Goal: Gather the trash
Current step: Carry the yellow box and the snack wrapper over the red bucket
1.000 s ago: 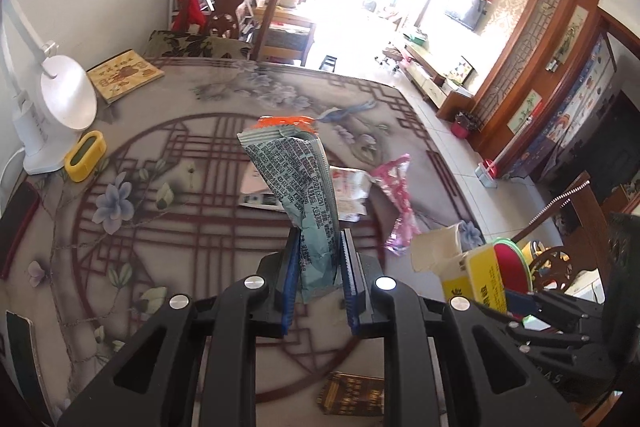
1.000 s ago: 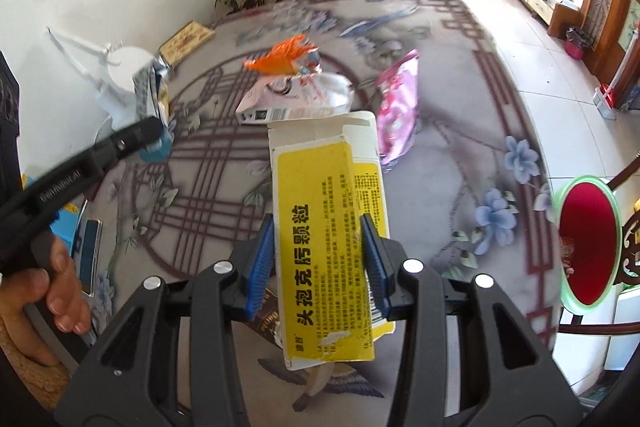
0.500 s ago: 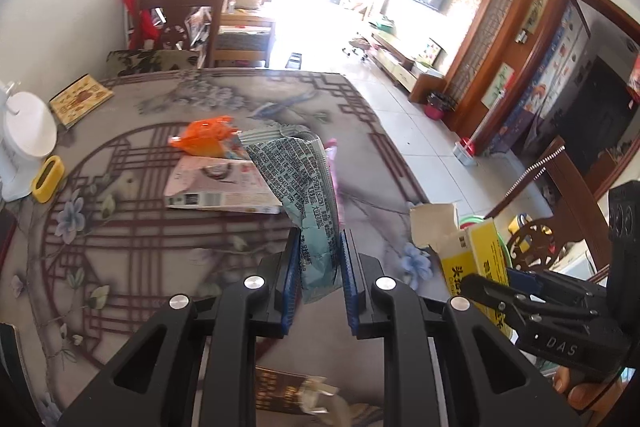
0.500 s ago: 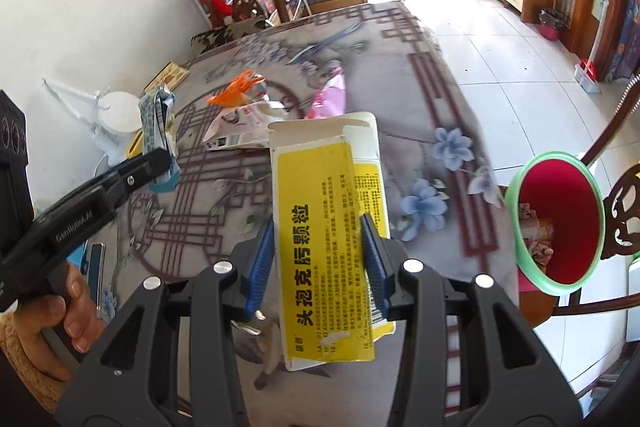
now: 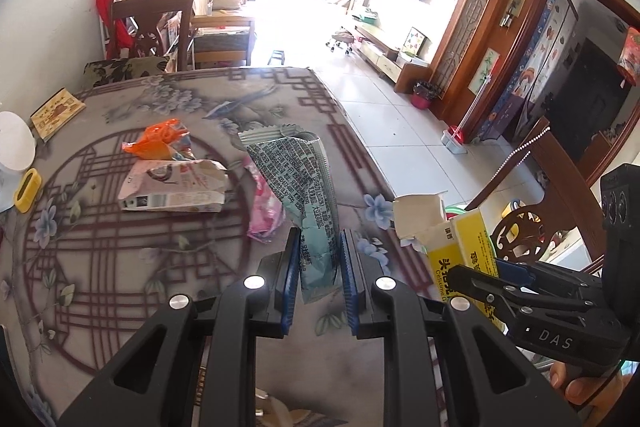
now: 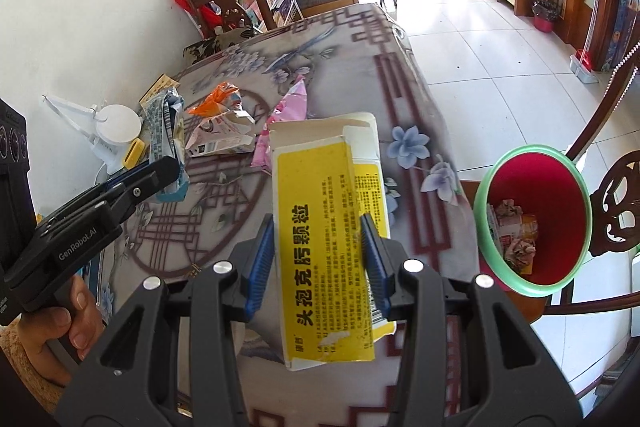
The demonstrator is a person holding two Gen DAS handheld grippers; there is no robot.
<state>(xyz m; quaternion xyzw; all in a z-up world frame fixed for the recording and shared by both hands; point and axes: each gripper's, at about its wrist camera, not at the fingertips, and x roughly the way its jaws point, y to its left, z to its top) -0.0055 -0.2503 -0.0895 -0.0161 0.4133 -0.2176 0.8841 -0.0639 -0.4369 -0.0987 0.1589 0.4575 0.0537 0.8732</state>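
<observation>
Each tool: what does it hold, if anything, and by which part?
The left tool grips the teal wrapper by its lower end. The right tool clamps the yellow carton across its side edges, below mid-height.

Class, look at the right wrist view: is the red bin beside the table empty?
No. The red bin already holds crumpled paper and packaging at its bottom.
</observation>
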